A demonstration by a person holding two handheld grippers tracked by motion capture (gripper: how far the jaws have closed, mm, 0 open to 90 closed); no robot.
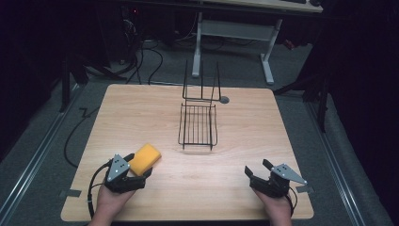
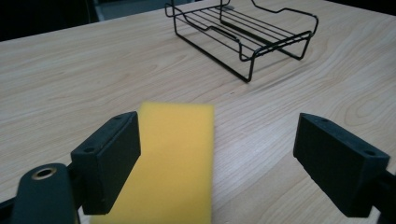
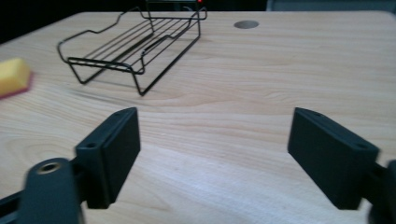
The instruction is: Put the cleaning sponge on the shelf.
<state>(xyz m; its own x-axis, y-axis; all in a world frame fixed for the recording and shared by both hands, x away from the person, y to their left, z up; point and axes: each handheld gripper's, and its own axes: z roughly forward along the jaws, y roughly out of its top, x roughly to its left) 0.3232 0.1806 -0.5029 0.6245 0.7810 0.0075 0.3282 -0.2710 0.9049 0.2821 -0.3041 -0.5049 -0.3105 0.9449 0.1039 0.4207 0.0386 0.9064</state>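
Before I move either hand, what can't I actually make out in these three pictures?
- Sponge: its near end is cut off by the bottom edge of the left gripper view, and one jaw covers its side; contact cannot be told.
- Sponge's near part in the high view: covered by the left gripper.
- Wire rack: far end cut off by the top edge of the right gripper view.
- Right gripper: jaws too small in the high view.

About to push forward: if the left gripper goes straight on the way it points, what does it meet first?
The yellow sponge, lying between the open jaws of the left gripper, nearer one jaw. Beyond it stands the wire rack, apparently well off.
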